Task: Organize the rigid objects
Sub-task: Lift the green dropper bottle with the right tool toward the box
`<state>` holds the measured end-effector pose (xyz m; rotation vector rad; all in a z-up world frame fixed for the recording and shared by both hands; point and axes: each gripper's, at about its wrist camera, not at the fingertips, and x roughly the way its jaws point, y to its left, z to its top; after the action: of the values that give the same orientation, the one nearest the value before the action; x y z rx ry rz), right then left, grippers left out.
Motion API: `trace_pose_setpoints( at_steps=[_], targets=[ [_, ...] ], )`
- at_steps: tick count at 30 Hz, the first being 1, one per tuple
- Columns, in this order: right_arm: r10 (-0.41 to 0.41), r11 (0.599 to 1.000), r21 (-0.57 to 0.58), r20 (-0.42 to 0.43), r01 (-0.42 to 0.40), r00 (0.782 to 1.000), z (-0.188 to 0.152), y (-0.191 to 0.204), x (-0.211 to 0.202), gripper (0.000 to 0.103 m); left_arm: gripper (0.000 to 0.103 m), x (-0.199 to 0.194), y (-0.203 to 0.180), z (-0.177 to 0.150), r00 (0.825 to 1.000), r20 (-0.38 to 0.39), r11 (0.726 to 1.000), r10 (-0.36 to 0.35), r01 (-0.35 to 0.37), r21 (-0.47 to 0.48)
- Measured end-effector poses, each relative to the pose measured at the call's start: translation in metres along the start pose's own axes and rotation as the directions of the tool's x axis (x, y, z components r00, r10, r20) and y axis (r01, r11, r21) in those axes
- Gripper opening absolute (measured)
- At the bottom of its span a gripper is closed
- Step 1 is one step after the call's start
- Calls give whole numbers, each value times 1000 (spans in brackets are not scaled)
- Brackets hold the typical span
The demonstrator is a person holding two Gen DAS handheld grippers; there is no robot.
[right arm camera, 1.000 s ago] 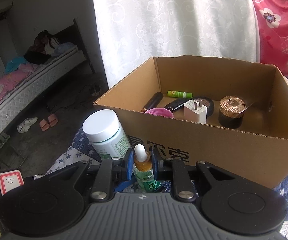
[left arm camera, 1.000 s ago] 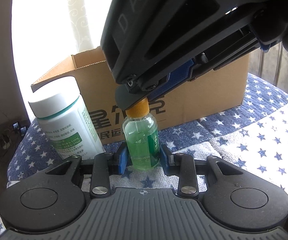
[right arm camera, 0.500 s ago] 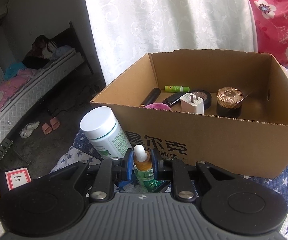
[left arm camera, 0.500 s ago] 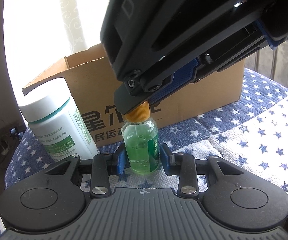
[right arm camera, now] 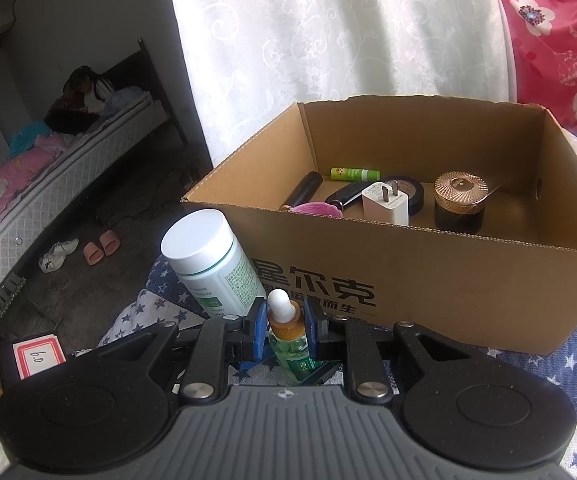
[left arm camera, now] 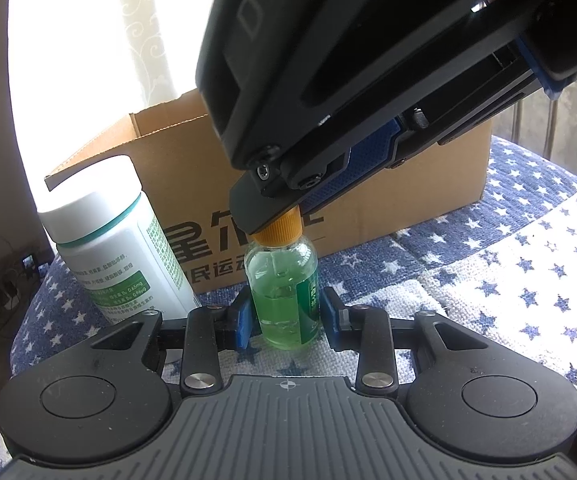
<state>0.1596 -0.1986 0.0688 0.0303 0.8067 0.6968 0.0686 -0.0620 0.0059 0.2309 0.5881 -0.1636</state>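
Your left tool (left arm camera: 286,314) squeezes the belly of the little green bottle (left arm camera: 284,288), which stands on the star cloth (left arm camera: 508,280). Your right tool (right arm camera: 285,326) pinches its orange cap (right arm camera: 286,326) from above. The bottle stands in front of the cardboard box (right arm camera: 448,280), just beside the big white bottle (left arm camera: 116,252). A charger (right arm camera: 386,204) and a gold-lidded jar (right arm camera: 460,204) lie in the box.

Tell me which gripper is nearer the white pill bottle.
Left. The left gripper sits low around the green dropper bottle, right beside the white pill bottle; the right gripper pinches the dropper's orange cap, higher up.
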Motion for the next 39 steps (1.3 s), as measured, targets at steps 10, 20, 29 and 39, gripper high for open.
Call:
trace_pose_setpoints(
  at_steps=[10,20,29,39],
  targets=[
    [-7,1000,-1,-6,7,1000,0,1,3,22,33,-2,4,-2,1000,-1,1000,-1,1,-4],
    [-14,1000,1,-7,14,1000,0,1,2,22,32,-14,3,-8,1000,-2,1000,2,-2,-13],
    [-27,1000,-10,2,27,1000,0,5,-6,22,32,-33,-2,-14,1000,6,1000,-9,9,-15],
    [-34,998,-42,60,36,998,4,19,-37,21,32,-77,-12,-11,998,66,1000,-14,15,-22]
  ],
)
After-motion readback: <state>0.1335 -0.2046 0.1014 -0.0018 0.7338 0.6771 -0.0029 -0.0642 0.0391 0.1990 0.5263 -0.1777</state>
